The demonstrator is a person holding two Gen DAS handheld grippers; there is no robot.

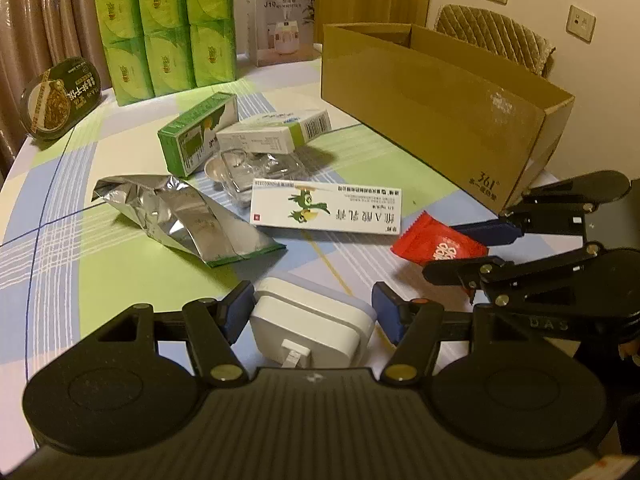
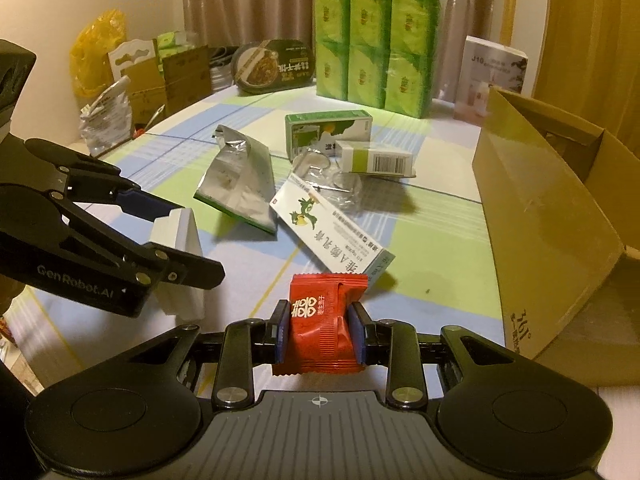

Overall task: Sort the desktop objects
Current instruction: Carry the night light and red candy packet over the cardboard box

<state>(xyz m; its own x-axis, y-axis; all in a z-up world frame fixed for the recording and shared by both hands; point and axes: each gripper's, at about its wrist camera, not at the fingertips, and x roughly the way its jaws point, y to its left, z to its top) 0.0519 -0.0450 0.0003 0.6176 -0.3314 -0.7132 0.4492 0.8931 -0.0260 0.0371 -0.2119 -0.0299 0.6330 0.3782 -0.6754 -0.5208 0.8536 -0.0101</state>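
Red sachet (image 2: 326,320) sits pinched in our right gripper (image 2: 320,332), light and crinkly. At nine o'clock, our left gripper (image 1: 314,312) stands spread around the rigid white adapter (image 1: 312,330); we'd clamp its flat sides.

Both wrist cameras looked low and close across the table (image 1: 120,276), apparently from neighbouring angles, sharing its central clutter.

White charger (image 1: 310,330) sits between hand-held gripper (image 1: 314,316) fingers.
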